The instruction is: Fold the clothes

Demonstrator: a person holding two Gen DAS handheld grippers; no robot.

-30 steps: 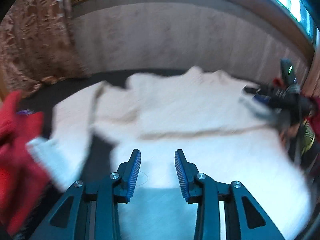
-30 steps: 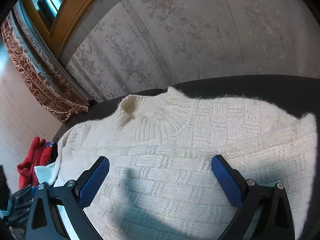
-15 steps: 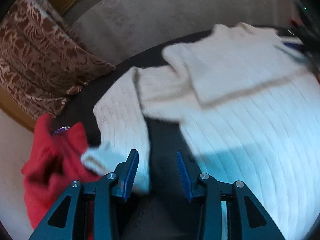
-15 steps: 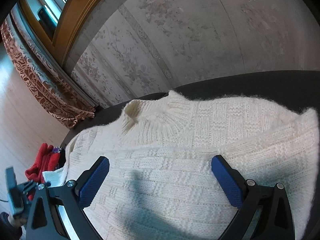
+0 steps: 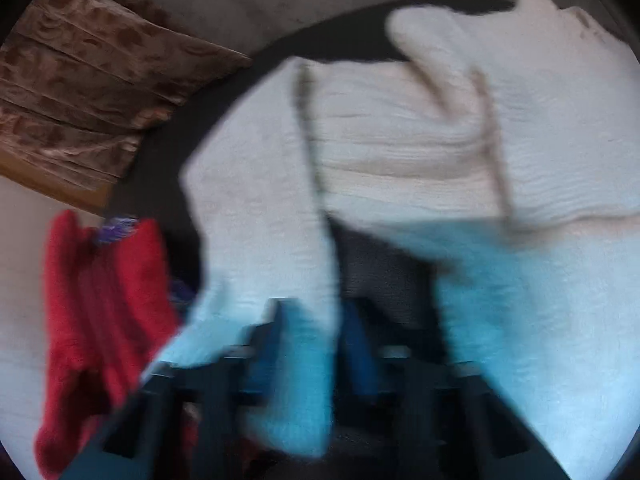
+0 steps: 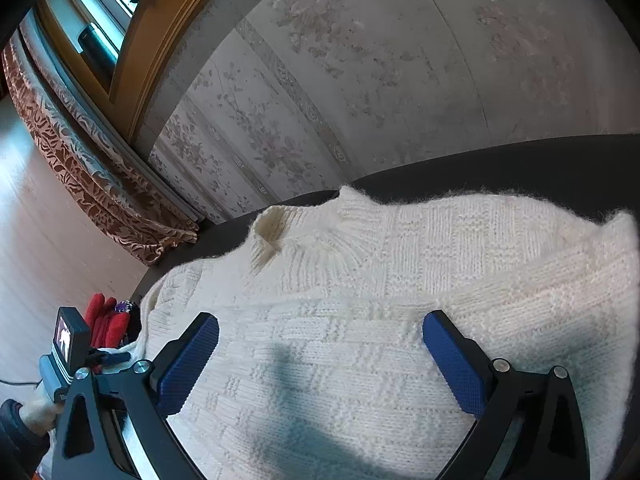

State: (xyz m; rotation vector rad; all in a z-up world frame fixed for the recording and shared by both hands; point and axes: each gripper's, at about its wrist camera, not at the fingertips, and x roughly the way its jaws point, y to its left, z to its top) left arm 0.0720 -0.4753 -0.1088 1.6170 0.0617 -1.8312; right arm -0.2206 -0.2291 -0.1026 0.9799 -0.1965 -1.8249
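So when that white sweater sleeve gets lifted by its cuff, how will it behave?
Probably floppy: the sleeve lies limp on the dark surface. The chunky knit of the sweater suggests some weight, so it may sag and stretch. Its fuzzy yarn should resist slipping.

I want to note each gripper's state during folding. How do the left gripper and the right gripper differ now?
The left gripper is shut on the sweater sleeve, while the right gripper is open and holds nothing. The left gripper works at the cuff end, near the red garment; the right gripper is over the white knit sweater body, below its collar. Both have blue pads on dark fingers.
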